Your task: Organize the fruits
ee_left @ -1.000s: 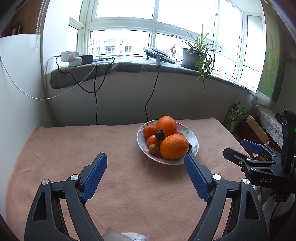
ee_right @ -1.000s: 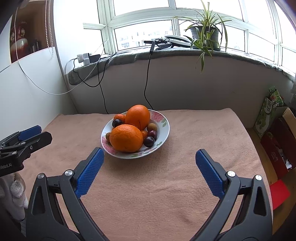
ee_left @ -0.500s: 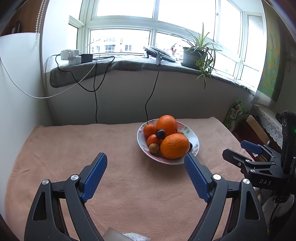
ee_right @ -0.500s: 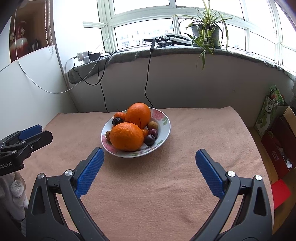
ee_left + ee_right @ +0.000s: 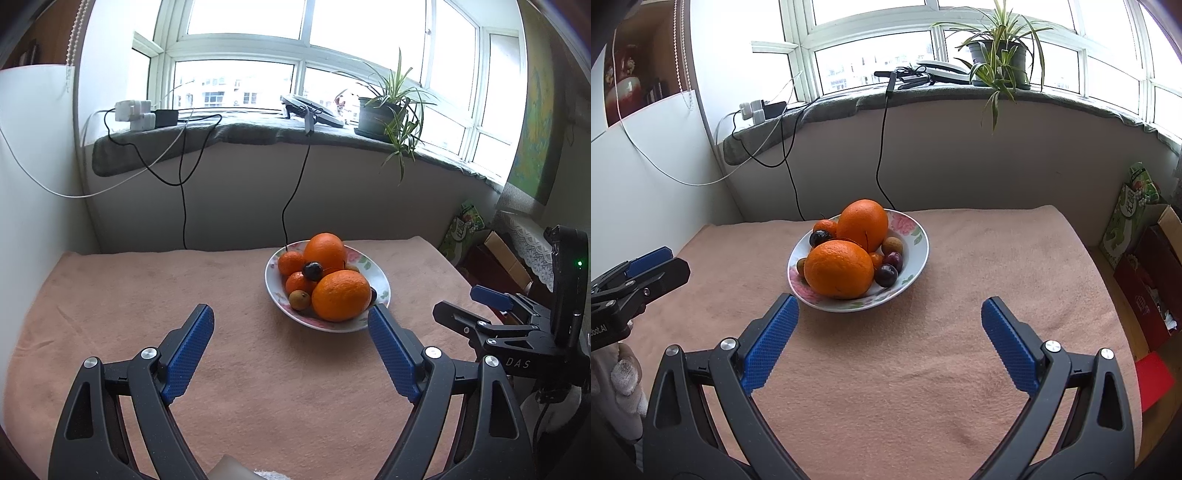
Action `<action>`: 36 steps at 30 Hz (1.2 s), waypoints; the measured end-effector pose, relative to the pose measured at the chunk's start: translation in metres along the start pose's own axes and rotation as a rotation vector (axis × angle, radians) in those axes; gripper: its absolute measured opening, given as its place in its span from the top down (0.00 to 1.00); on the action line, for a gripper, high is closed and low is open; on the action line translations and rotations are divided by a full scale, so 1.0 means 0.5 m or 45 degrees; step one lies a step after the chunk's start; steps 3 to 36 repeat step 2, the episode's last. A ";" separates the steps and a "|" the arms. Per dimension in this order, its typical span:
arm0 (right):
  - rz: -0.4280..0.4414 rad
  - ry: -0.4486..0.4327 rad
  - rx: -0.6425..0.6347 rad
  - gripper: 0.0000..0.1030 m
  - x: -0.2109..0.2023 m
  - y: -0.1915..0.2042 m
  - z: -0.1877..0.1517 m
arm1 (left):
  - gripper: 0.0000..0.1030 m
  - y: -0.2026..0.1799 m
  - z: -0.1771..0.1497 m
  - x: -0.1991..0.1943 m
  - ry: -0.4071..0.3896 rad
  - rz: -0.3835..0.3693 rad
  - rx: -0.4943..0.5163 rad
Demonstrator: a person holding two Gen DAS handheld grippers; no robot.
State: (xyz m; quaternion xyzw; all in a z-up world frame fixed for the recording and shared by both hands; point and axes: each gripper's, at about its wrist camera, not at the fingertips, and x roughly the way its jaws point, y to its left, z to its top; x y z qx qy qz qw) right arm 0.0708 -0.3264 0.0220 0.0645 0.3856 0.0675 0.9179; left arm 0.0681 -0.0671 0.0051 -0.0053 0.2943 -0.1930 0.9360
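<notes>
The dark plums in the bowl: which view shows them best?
The right wrist view: two dark plums lie unobstructed beside the front orange, another behind it. The left wrist view shows one on top; another peeks out behind that orange.

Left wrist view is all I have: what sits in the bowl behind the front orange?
Observer: The right wrist view shows two dark plums beside the front orange, on the right side of the bowl.
Operator: Is the right gripper open?
Observer: Yes. The right gripper has its jaws wide apart and empty, short of the bowl.
Operator: Anything else tucked away?
Observer: A tan fruit rests against the rear orange, just beyond the plums.
</notes>
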 end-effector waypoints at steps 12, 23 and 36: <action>-0.007 0.004 0.000 0.02 0.006 -0.005 0.000 | 0.17 0.000 0.000 0.001 0.000 0.009 0.011; -0.007 0.004 0.000 0.02 0.006 -0.005 0.000 | 0.17 0.000 0.000 0.001 0.000 0.009 0.011; -0.007 0.004 0.000 0.02 0.006 -0.005 0.000 | 0.17 0.000 0.000 0.001 0.000 0.009 0.011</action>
